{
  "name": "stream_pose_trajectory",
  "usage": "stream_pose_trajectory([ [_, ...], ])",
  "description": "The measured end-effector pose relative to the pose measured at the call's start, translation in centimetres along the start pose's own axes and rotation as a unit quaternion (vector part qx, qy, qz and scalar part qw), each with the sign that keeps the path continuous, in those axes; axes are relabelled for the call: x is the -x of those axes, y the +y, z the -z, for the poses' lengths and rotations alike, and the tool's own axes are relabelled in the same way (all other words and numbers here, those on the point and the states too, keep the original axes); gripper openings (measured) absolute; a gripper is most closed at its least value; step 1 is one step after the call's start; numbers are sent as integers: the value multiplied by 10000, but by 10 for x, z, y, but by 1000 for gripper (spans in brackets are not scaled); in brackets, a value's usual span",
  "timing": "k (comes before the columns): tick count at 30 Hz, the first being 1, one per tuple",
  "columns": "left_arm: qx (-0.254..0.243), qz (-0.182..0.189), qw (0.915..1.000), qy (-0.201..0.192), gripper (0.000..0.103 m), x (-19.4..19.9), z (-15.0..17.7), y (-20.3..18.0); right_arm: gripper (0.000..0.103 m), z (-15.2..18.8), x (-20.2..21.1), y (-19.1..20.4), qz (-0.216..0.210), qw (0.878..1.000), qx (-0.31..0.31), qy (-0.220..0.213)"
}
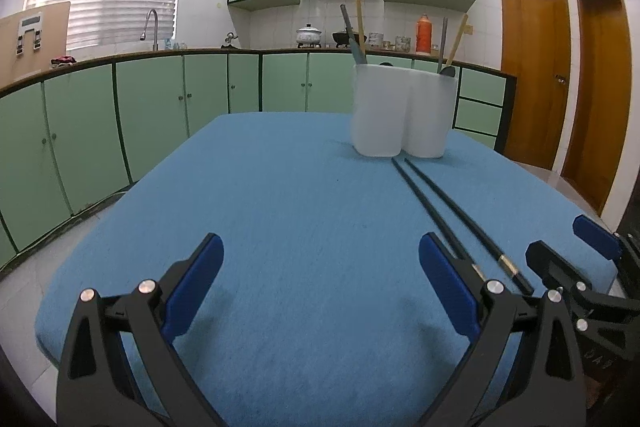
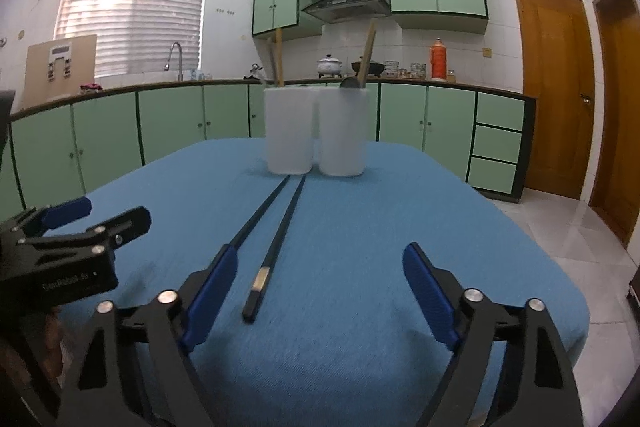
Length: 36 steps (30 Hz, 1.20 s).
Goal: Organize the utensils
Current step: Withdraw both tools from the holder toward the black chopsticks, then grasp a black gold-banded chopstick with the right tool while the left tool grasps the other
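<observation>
Two black chopsticks [image 1: 452,215] lie side by side on the blue table cloth [image 1: 280,227], running from near the two white utensil cups [image 1: 404,111] toward me. The cups hold wooden and grey utensils. My left gripper [image 1: 320,287] is open and empty, low over the cloth, left of the chopsticks. In the right wrist view my right gripper [image 2: 316,287] is open and empty, with the near end of one chopstick [image 2: 276,247] between its fingers; the other chopstick [image 2: 256,215] passes behind the left finger. The cups [image 2: 316,131] stand beyond.
The right gripper shows at the right edge of the left wrist view [image 1: 576,263], and the left gripper at the left edge of the right wrist view [image 2: 76,227]. Green kitchen cabinets [image 1: 160,107] and a counter lie behind the table. Wooden doors [image 2: 556,87] stand at right.
</observation>
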<state>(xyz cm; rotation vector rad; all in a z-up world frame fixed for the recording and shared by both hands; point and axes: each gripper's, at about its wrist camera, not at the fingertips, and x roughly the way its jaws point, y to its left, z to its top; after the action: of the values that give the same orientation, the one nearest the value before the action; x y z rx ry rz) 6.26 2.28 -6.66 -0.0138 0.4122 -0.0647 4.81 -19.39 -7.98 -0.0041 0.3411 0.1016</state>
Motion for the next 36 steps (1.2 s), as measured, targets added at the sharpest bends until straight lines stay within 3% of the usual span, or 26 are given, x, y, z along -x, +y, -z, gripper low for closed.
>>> stream_pose_trajectory([
  [12, -34, -66, 10000, 26, 95, 3, 5, 2, 48, 18, -5, 15, -66, 9999, 65, 105],
  [23, 25, -54, 10000, 5, 95, 4, 4, 1, 10, 21, -8, 25, -246, 9995, 199, -30],
  [31, -47, 69, 10000, -1, 95, 5, 5, -10, 7, 19, -3, 6, -196, 9997, -142, -5],
  [36, -136, 334, 9993, 53, 95, 6, 8, -31, 7, 21, 9, -8, -62, 9997, -217, -4],
])
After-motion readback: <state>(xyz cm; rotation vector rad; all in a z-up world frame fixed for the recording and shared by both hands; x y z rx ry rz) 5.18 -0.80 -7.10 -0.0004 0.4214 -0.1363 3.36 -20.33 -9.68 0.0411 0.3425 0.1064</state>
